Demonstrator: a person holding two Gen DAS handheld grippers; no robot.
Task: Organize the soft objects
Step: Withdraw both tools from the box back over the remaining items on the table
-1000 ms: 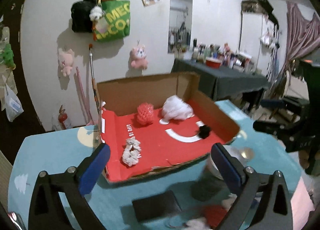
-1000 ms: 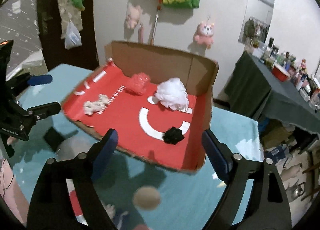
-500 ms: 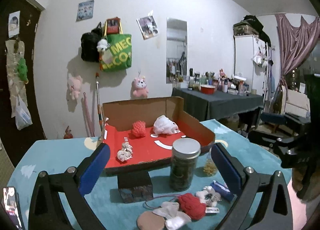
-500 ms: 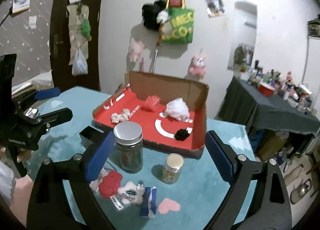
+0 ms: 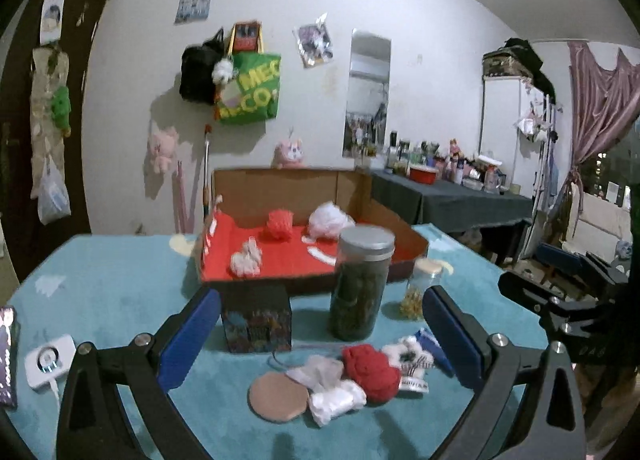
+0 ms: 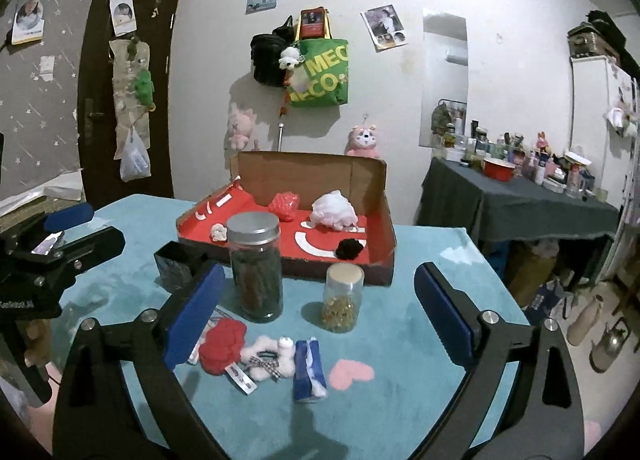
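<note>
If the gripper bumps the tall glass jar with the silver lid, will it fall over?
It might. The tall glass jar with the silver lid is narrow for its height and stands on a soft teal table cover, so a push near the lid could probably tip it. It looks packed full of dark stuff, so it is likely heavy. Its round sides suggest it would roll once down.
</note>
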